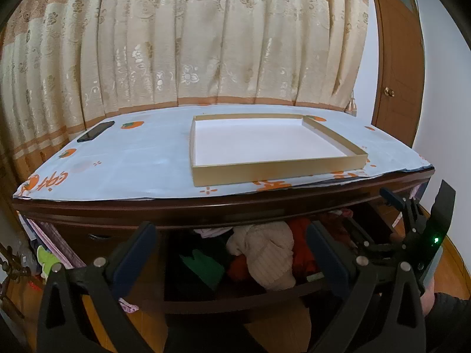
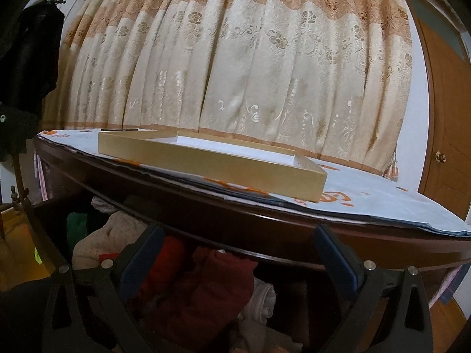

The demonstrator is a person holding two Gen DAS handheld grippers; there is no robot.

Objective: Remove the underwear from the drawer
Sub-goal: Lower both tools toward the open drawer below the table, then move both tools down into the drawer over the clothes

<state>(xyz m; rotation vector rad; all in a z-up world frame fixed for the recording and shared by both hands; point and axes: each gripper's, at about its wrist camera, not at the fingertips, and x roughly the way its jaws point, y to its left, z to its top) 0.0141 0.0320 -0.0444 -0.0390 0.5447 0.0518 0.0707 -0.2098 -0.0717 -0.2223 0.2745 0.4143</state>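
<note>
Two grippers, yours: left gripper [image 1: 232, 253] spread, empty | right gripper [image 2: 241, 256] spread, empty | dark wooden drawer [image 1: 235, 297] pulled out at 6 o'clock | crumpled red, cream underwear heap [image 2: 206, 288] inside; axis unclear.

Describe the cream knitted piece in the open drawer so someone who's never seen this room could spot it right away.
Under the dresser top with the persimmon-print cloth, the drawer stands pulled open. Amid its jumbled clothes, the cream knitted piece lies near the middle, red fabric beside it and a dark green item on its other side. It alone is pale, bulky and ribbed.
</note>
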